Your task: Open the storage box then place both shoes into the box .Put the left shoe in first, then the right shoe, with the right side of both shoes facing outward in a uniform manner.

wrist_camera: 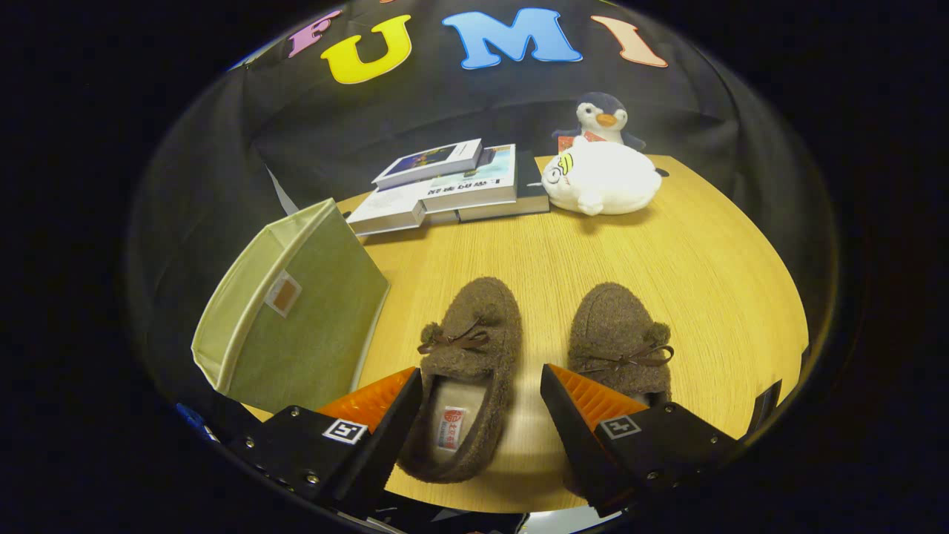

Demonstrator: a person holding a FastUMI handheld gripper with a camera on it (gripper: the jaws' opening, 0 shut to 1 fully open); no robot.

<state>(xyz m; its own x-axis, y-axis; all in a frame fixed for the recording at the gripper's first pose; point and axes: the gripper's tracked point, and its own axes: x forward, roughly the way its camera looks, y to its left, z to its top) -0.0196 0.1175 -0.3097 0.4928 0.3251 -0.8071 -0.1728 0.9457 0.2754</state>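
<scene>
Two brown fuzzy shoes: left shoe (pixel 467 371), right shoe (pixel 621 340), darker brown bows. Storage box (pixel 296 311) olive green, cream lining. Table (pixel 667 252) light wood grain. Plush toy (pixel 600 182) white; penguin (pixel 602 115) navy, orange beak.

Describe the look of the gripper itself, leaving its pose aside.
The gripper has two wedge-shaped fingers with ribbed inner pads. Each finger sits on a dark block fixed with small screws, and each block carries a square black-and-white marker tag. No cables or sleeves can be made out.
</scene>
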